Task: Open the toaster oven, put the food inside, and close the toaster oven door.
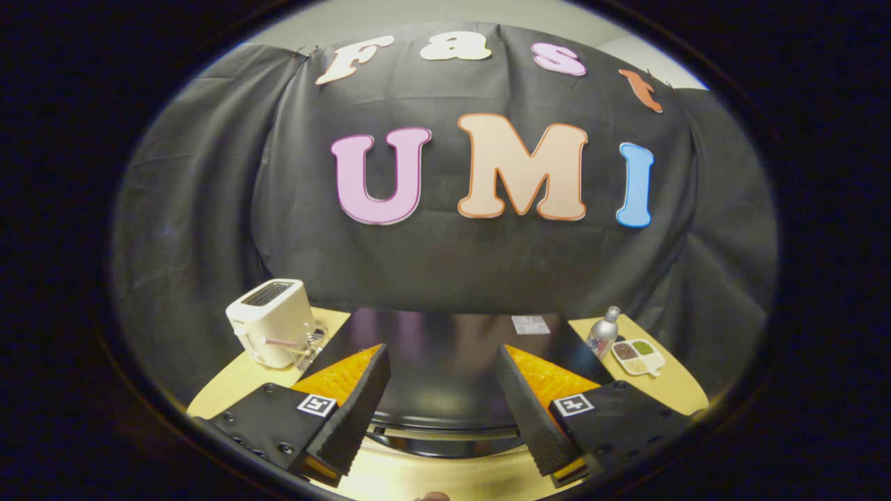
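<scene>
The toaster oven (445, 390) is a glossy black box on the wooden table, seen from above and in front. Its flat top lies between and beyond my fingers, and its metal door handle (445, 433) runs across the front edge, low between the fingers. The door looks closed. My gripper (443, 355) is open, with nothing between its fingers, hovering over the oven's top front. A white divided dish (637, 356) holding bits of food sits on the table to the right of the oven.
A white two-slot toaster (270, 321) stands left of the oven, with a clear holder and a pink striped item (301, 342) beside it. A silver bottle (603, 332) stands by the dish. A white label (530, 324) lies on the oven's top. Black cloth closes the back.
</scene>
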A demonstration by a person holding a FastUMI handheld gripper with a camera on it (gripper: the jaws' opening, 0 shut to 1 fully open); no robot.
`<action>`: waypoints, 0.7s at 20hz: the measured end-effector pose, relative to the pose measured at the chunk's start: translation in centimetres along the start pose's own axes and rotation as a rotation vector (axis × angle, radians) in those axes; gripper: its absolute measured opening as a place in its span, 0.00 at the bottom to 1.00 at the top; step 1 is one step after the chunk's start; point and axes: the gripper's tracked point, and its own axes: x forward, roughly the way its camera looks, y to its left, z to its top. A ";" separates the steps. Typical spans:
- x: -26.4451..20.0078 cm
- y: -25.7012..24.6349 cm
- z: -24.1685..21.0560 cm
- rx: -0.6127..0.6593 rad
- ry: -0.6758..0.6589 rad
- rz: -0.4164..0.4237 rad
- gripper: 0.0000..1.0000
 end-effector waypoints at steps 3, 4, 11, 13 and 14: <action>0.1 0.2 -2.3 0.003 0.045 -0.006 0.97; 0.1 0.3 -2.9 0.001 0.057 -0.005 0.97; -1.1 0.2 -5.0 0.066 0.078 -0.006 0.97; -1.8 0.2 -5.0 0.062 0.070 -0.007 0.98; -1.9 0.2 -5.1 0.064 0.066 -0.009 0.97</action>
